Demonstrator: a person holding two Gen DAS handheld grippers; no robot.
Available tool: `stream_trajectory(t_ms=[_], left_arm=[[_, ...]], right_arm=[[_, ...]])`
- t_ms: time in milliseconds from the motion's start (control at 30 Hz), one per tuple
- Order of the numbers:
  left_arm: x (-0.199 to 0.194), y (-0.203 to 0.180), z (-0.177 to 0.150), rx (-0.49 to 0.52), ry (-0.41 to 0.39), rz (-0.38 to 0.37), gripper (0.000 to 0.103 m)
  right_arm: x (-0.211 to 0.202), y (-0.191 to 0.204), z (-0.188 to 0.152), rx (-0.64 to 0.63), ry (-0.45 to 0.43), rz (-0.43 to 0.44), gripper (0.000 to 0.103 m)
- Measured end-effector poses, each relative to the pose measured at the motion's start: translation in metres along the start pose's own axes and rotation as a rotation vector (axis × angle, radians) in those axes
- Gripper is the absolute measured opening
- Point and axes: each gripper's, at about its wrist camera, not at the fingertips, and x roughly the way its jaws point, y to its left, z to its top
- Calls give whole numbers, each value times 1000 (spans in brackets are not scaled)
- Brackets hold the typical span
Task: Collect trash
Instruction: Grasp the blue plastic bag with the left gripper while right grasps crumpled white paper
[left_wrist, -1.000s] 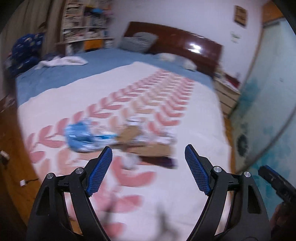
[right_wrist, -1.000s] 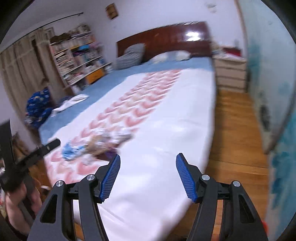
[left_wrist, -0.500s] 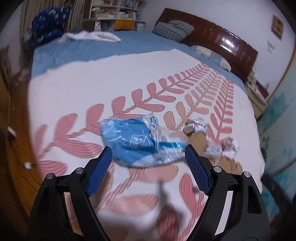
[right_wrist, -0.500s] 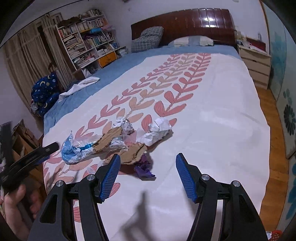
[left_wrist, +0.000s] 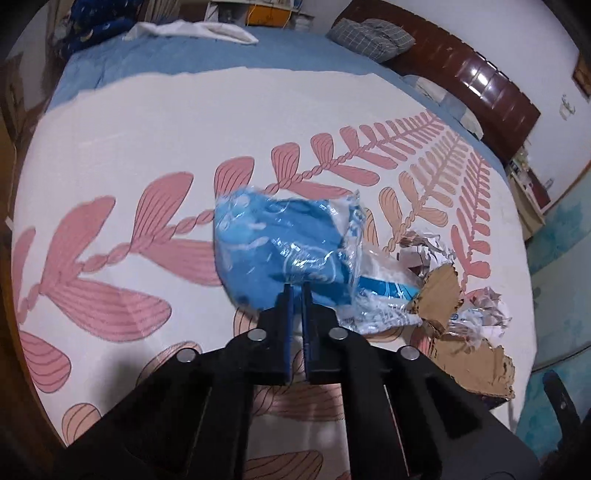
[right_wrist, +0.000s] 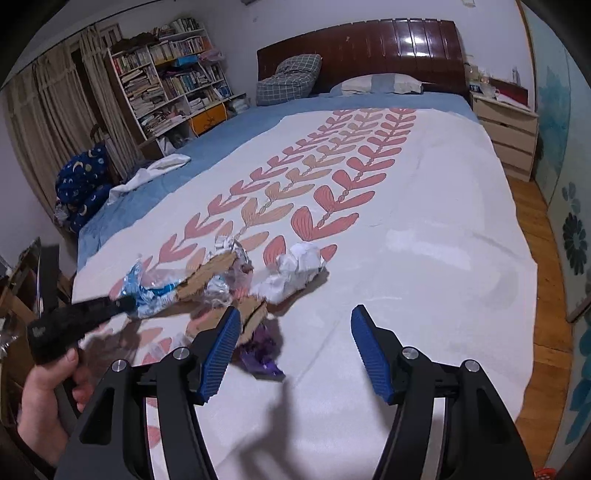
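Trash lies in a loose heap on the white bedspread with its pink leaf pattern, left of center in the right wrist view. Nearest the left gripper is a blue plastic bag, crumpled and shiny, at the center of the left wrist view. That gripper's 2 blue-padded jaws are pressed together with only a thin slit between them, and their tips sit against the bag's near edge; the plastic appears pinched there, though the film itself cannot be made out between the pads. A hand at the lower left of the right wrist view holds this tool. To the bag's right are torn cardboard pieces and crinkled clear wrap. In the right wrist view, a ball of white paper sits at center, and a purple wrapper lies just beside the right gripper, whose jaws stand apart over bare bedspread, gripping nothing.
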Motion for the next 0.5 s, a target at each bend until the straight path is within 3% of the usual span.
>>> stream_trajectory(t_ms=[300, 400, 433, 467, 500], left_arm=[[-14, -2, -1, 48, -28, -19, 1], [-10, -5, 1, 46, -34, 7, 7], [-9, -5, 1, 36, -36, 15, 21], [-9, -6, 2, 26, -43, 10, 45], [-10, -7, 3, 14, -57, 1, 57]], right_arm=[[39, 1, 24, 23, 0, 9, 63], [54, 2, 29, 44, 8, 9, 63], [59, 4, 31, 42, 9, 8, 63], [64, 6, 32, 37, 12, 5, 63], [71, 8, 33, 30, 20, 3, 63]])
